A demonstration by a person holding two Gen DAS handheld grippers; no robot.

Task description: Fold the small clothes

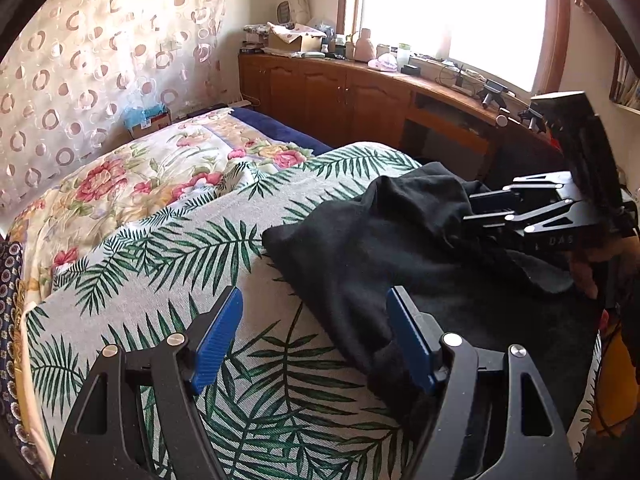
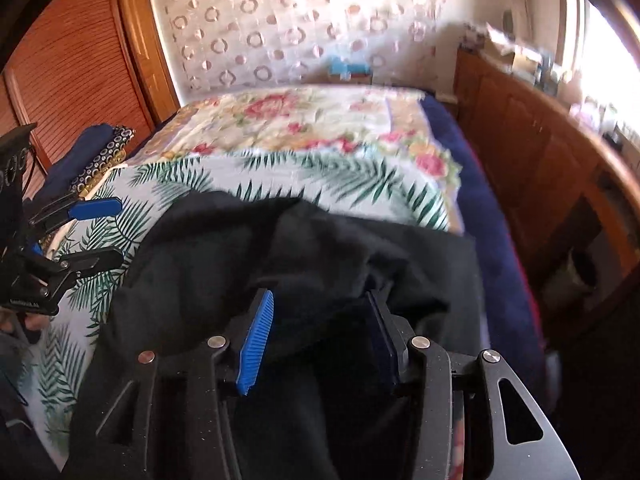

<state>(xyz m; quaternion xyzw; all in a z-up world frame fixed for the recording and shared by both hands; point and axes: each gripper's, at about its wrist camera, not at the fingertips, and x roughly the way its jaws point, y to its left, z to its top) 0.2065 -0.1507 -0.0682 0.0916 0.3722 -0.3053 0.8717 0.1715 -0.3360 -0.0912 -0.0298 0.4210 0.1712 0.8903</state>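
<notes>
A black garment lies rumpled on the palm-leaf bedspread, toward its right side. My left gripper hovers open over the bedspread; its right pad is next to the garment's near edge, and nothing sits between the pads. In the right wrist view the garment fills the foreground. My right gripper stands over it with jaws partly apart, black cloth between them and the pads not pressing it. The left wrist view shows the right gripper with its tips sunk in the cloth's far fold. The left gripper appears at the left edge.
A floral quilt covers the far half of the bed. A wooden cabinet with a cluttered top runs under the bright window along the right. A patterned curtain hangs behind the bed. A slatted wooden door stands far left.
</notes>
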